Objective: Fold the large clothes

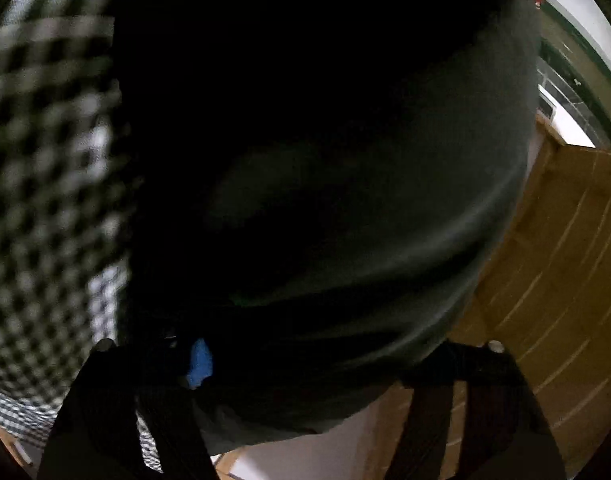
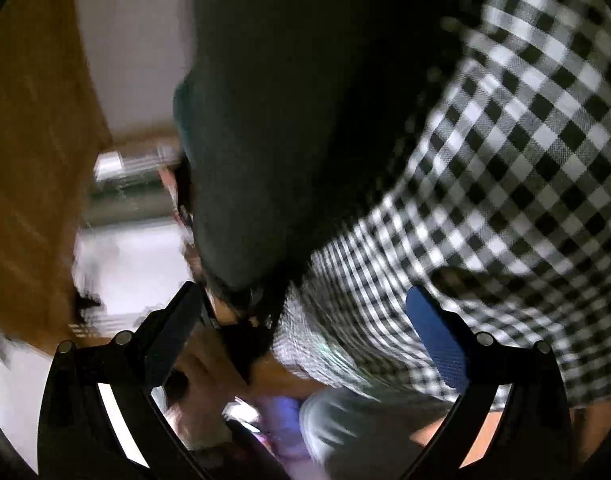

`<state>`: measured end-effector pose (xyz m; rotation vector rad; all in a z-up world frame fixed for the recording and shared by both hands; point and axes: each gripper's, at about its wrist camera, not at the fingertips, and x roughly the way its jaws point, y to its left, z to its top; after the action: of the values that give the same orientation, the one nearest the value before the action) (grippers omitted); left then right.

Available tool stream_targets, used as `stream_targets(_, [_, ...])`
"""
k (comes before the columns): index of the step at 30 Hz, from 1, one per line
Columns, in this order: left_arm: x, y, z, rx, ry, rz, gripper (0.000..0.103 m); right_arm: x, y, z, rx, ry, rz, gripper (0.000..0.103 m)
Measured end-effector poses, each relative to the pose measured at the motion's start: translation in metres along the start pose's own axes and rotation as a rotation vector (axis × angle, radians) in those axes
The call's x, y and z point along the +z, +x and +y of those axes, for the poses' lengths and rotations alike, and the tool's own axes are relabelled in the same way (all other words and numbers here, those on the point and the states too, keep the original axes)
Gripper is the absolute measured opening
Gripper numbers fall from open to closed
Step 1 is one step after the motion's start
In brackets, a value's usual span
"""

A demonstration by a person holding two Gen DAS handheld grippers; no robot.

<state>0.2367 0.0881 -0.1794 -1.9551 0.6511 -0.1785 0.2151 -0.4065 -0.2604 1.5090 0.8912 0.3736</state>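
Dark garment [image 1: 325, 160] drapes across left gripper [image 1: 297, 356] jaws

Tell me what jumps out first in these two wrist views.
A big dark garment fills most of the left wrist view and hangs down the middle of the right one. Beside it is a black-and-white checked cloth: blurred at the left edge of the left view, sharp across the right half of the right view. Wooden panelling shows past the garment's edge.
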Motion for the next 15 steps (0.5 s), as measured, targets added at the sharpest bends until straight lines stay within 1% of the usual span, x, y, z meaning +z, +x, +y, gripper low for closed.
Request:
stream_targets(3, [-0.002, 0.010, -0.011, -0.023, 0.008, 0.006, 0.056, 0.014, -0.001, -0.002, 0.057, 0.060, -0.123, 0.100])
stream_targets(4, [-0.002, 0.013, -0.014, -0.024, 0.017, 0.006, 0.056, 0.023, -0.002, -0.001, 0.074, 0.085, -0.187, 0.100])
stream_targets(6, [-0.002, 0.018, -0.018, -0.021, 0.028, 0.004, 0.055, 0.041, 0.001, -0.004, 0.079, 0.121, -0.266, 0.100])
stream_targets(8, [0.001, 0.021, -0.021, -0.009, 0.058, 0.005, 0.054, 0.057, 0.008, -0.007, 0.088, 0.166, -0.320, 0.100])
stream_targets(9, [0.002, 0.024, -0.024, 0.009, 0.090, 0.005, 0.051, 0.061, 0.010, -0.004, 0.090, 0.188, -0.353, 0.100])
stream_targets(10, [0.003, 0.025, -0.027, 0.029, 0.133, -0.002, 0.050, 0.064, 0.010, 0.002, 0.104, 0.208, -0.406, 0.100])
stream_targets(11, [0.004, 0.027, -0.030, 0.051, 0.172, -0.011, 0.049, 0.065, 0.011, 0.007, 0.097, 0.201, -0.440, 0.092])
stream_targets(12, [0.005, 0.027, -0.031, 0.090, 0.238, -0.029, 0.047, 0.066, 0.011, 0.011, 0.056, 0.196, -0.462, 0.069])
stream_targets(13, [0.005, 0.027, -0.030, 0.117, 0.282, -0.044, 0.046, 0.068, 0.014, 0.011, -0.002, 0.201, -0.467, 0.061])
stream_targets(14, [0.005, 0.028, -0.029, 0.144, 0.322, -0.056, 0.045, 0.069, 0.017, 0.008, -0.028, 0.203, -0.461, 0.051])
stream_targets(15, [0.007, 0.030, -0.026, 0.170, 0.359, -0.067, 0.045, 0.070, 0.019, 0.005, -0.036, 0.196, -0.450, 0.047])
